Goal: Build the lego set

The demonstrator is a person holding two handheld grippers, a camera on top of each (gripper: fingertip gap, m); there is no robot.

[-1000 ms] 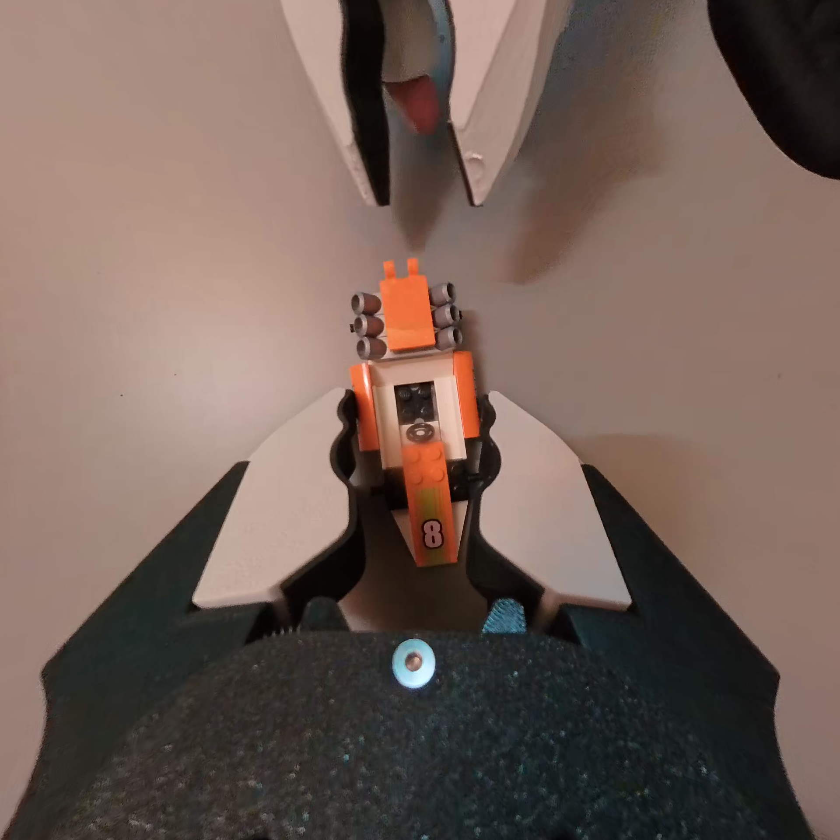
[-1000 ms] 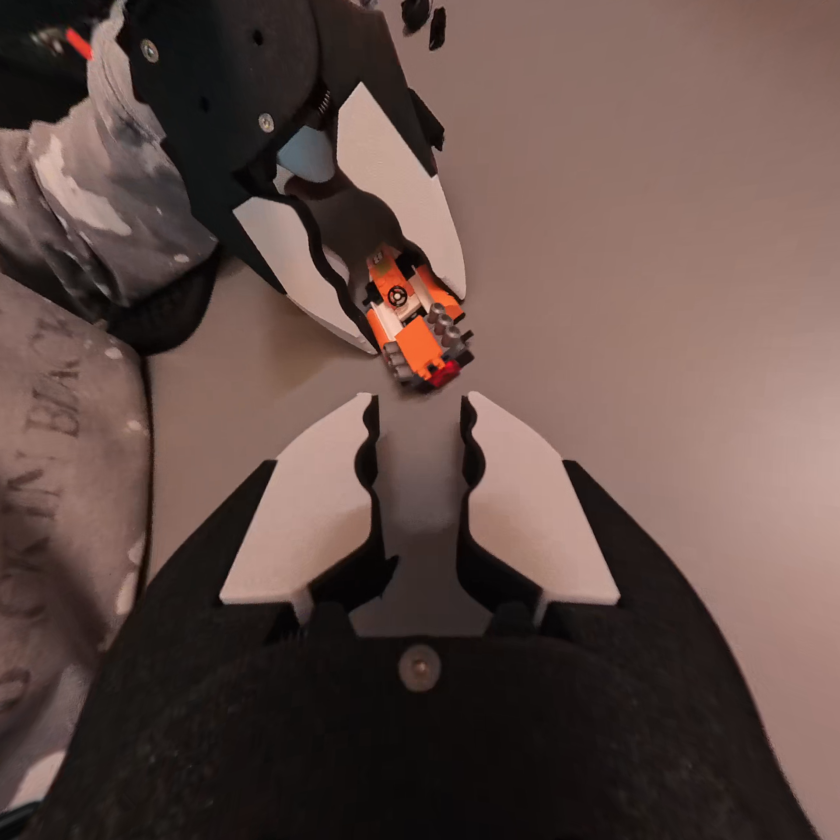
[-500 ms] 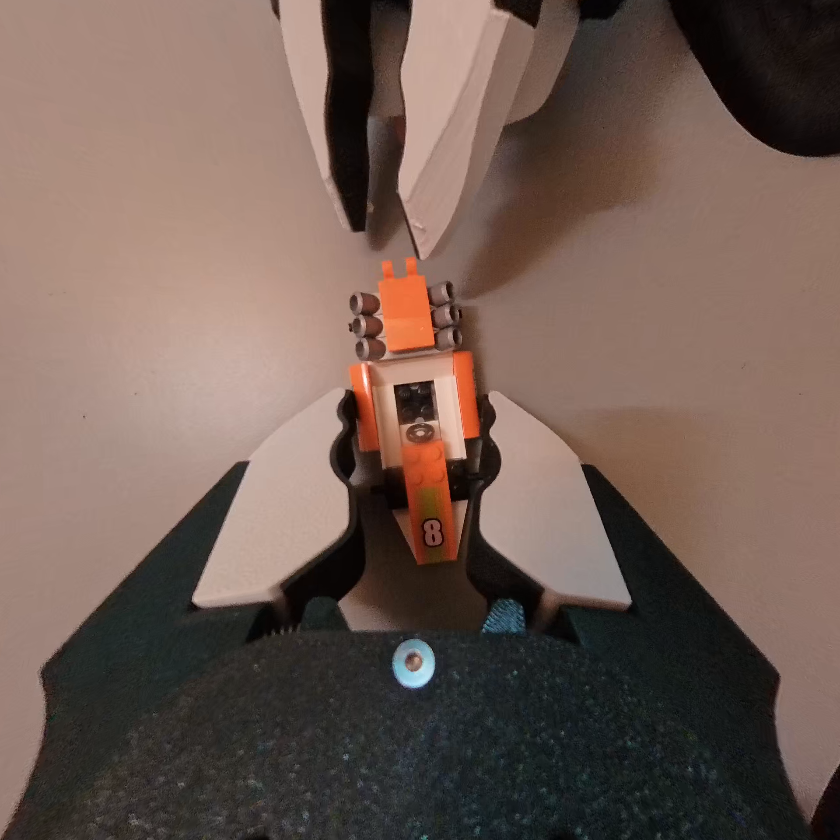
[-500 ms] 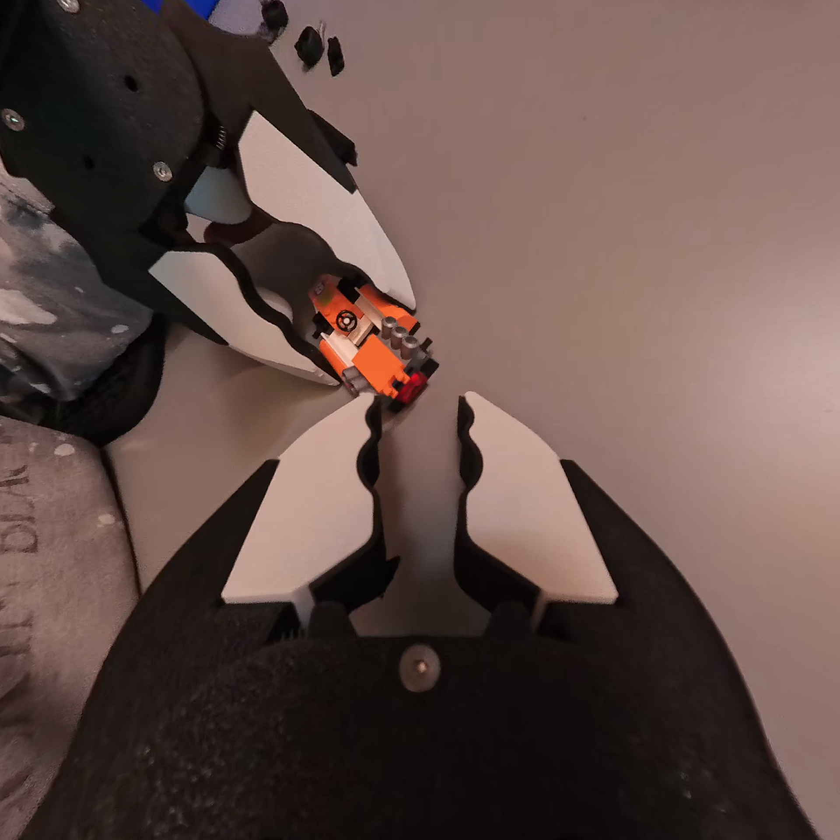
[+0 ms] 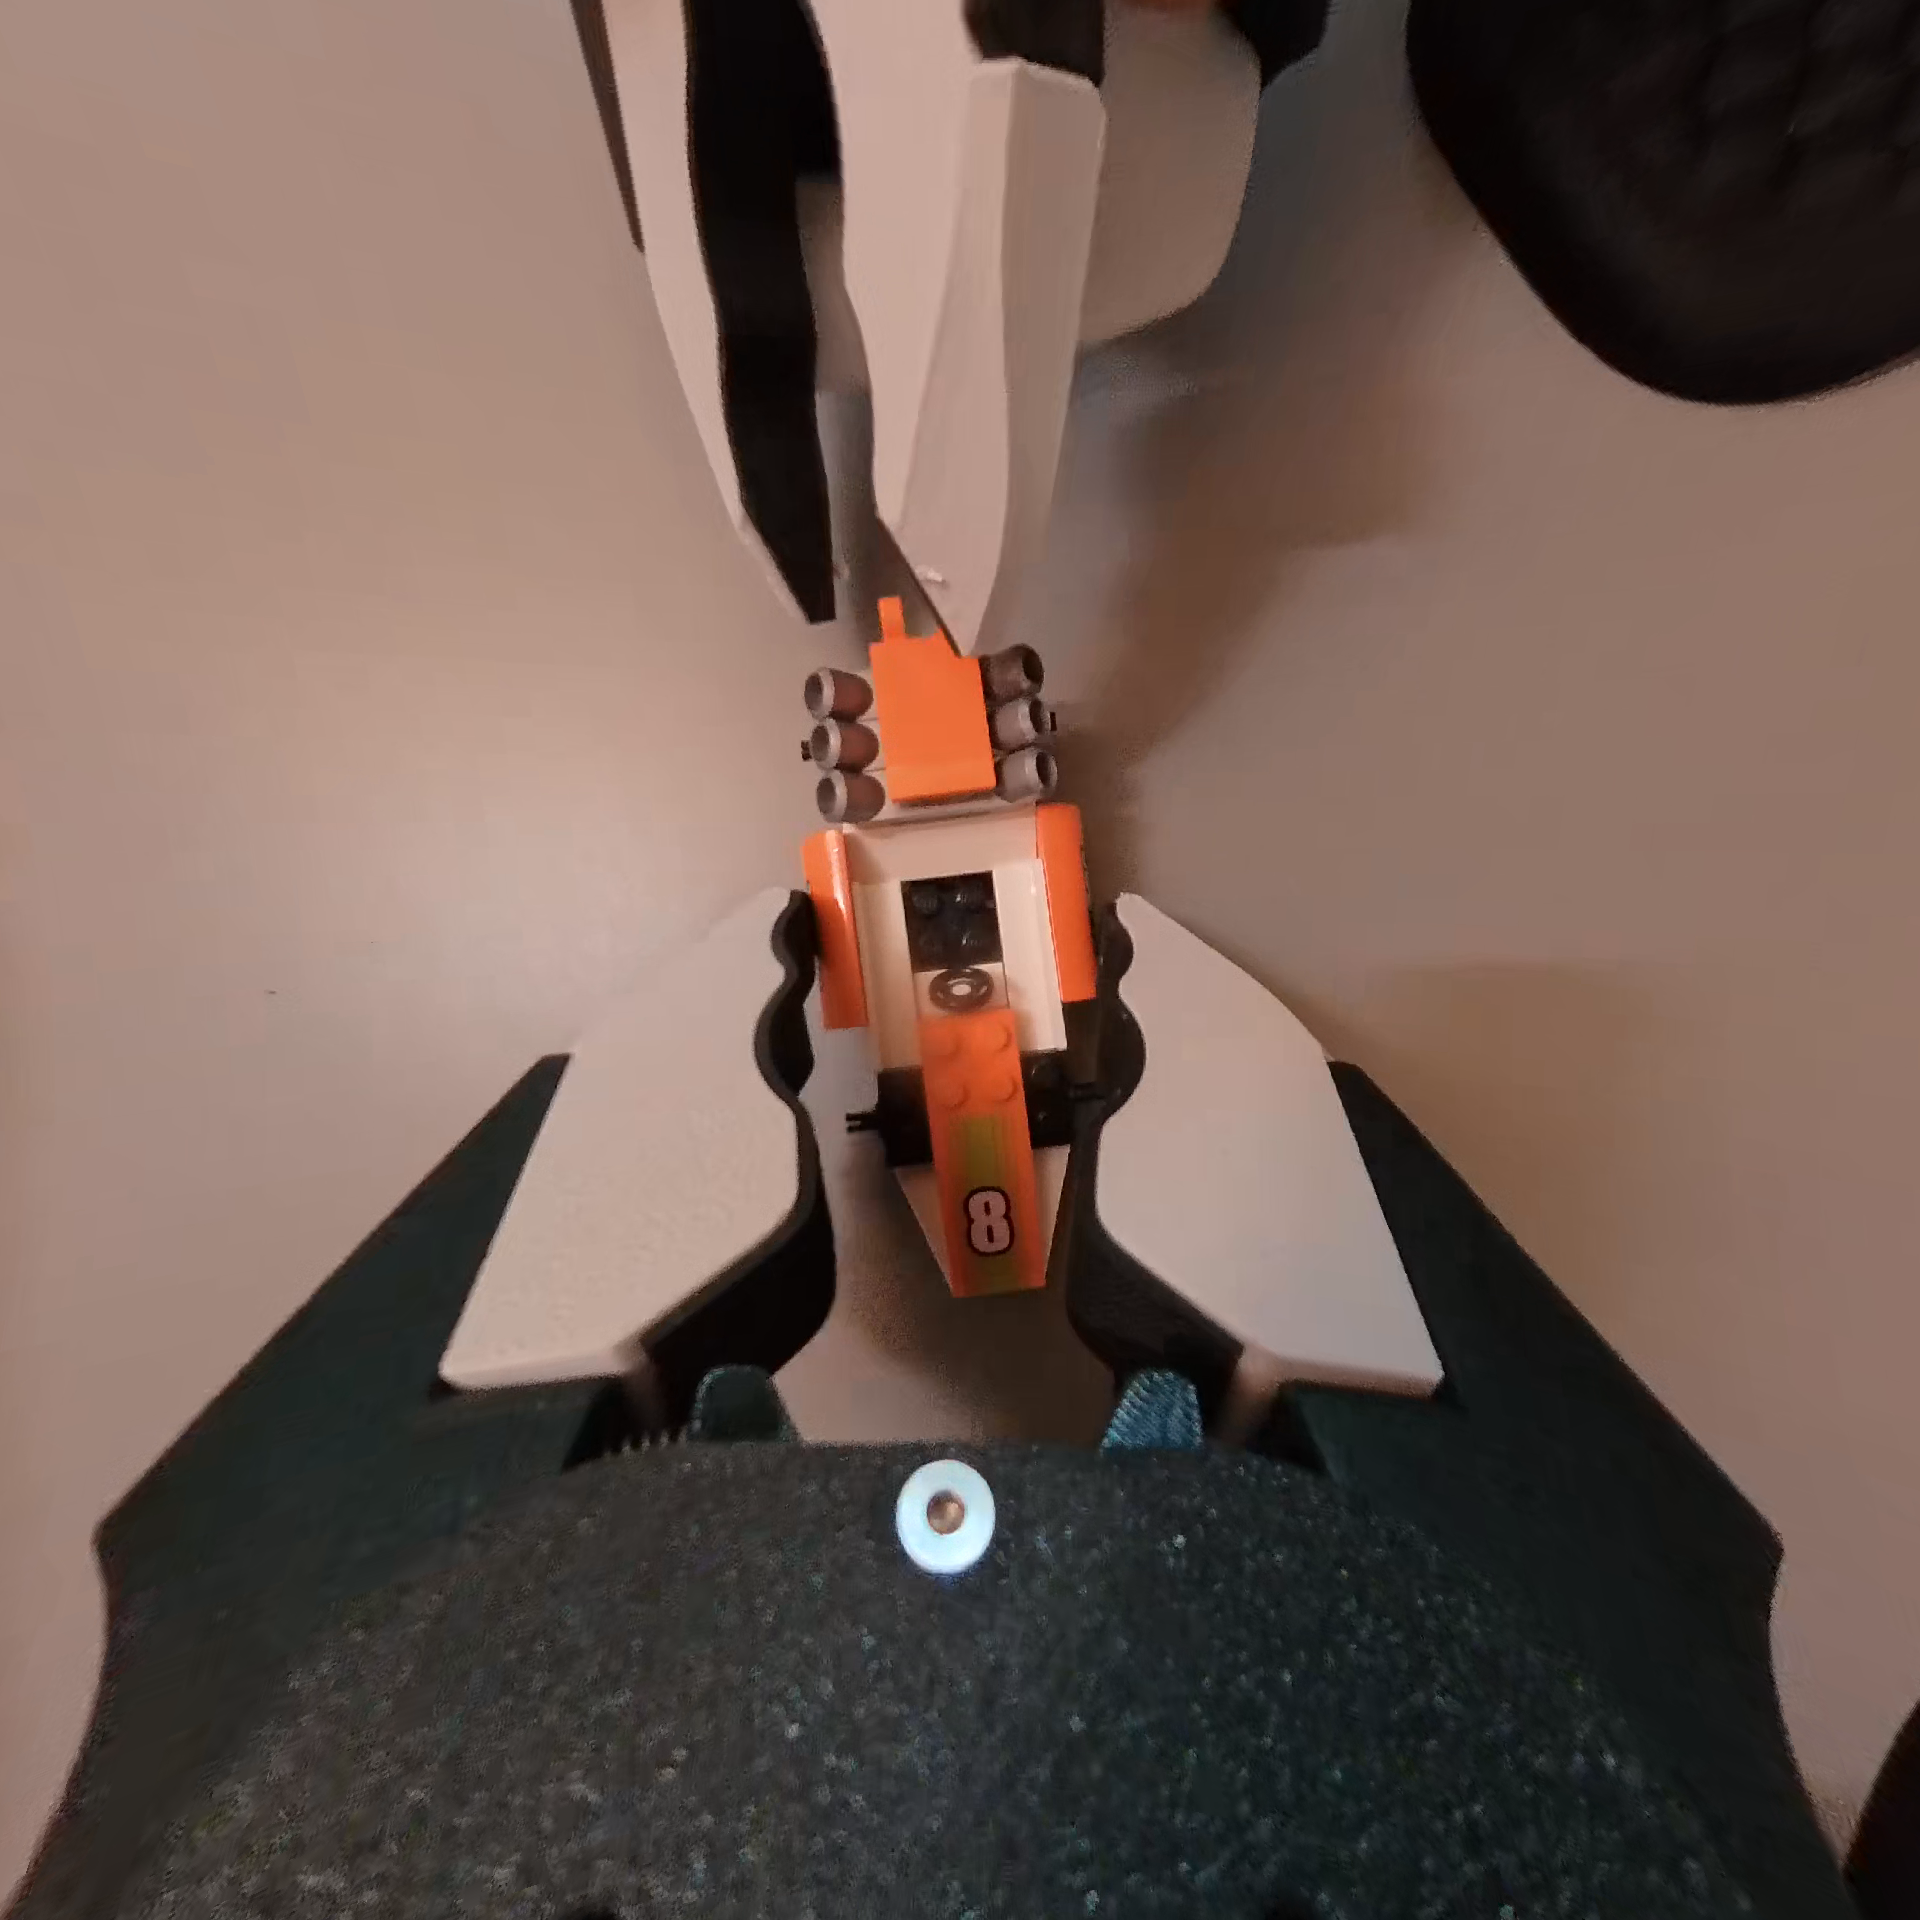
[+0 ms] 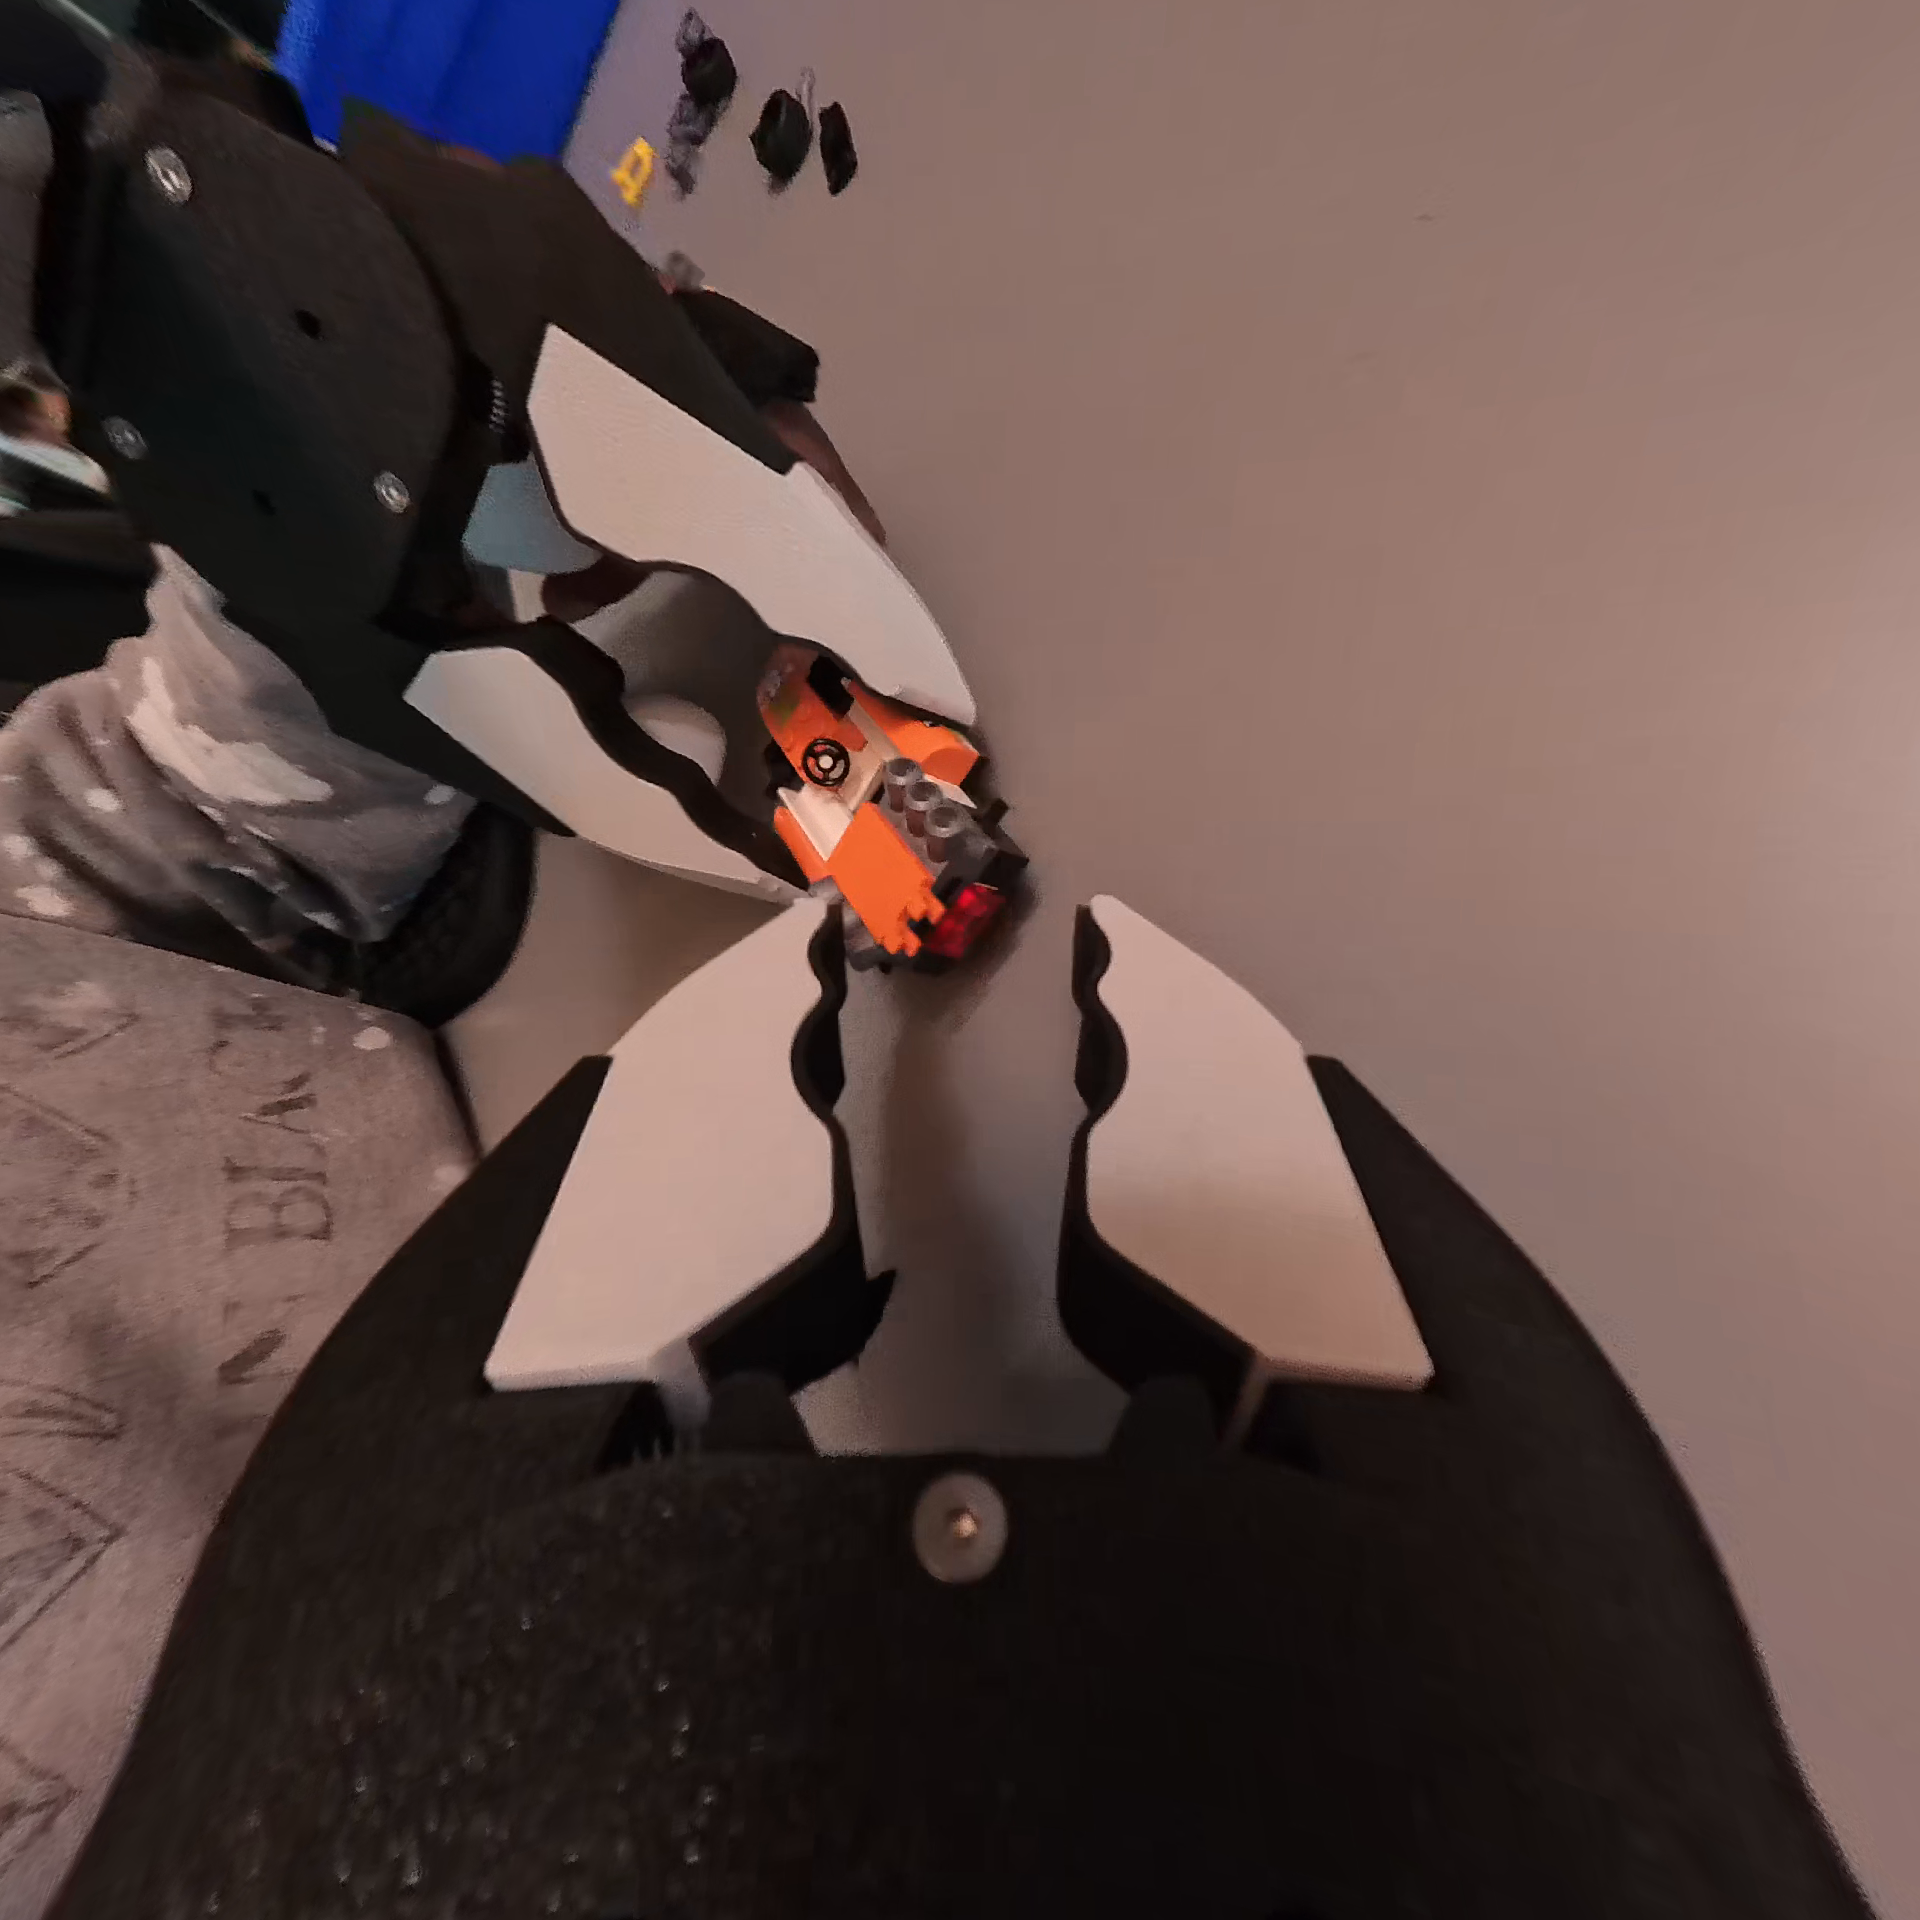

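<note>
Orange and white, the lego car (image 5: pixel 951 997) sits clamped between the jaws of the left gripper (image 5: pixel 951 1023), its grey exhaust pipes pointing outward over the beige worktop (image 5: pixel 364 623). Right gripper (image 6: pixel 951 940) has its jaws parted and holding nothing, their tips just at the car's rear end with the red brick (image 6: pixel 966 920). Loose black parts (image 6: pixel 800 135) and a yellow piece (image 6: pixel 634 171) lie far off on the worktop

left gripper (image 5: pixel 951 997) clamped on a load; right gripper (image 6: pixel 951 935) jaws parted.
</note>
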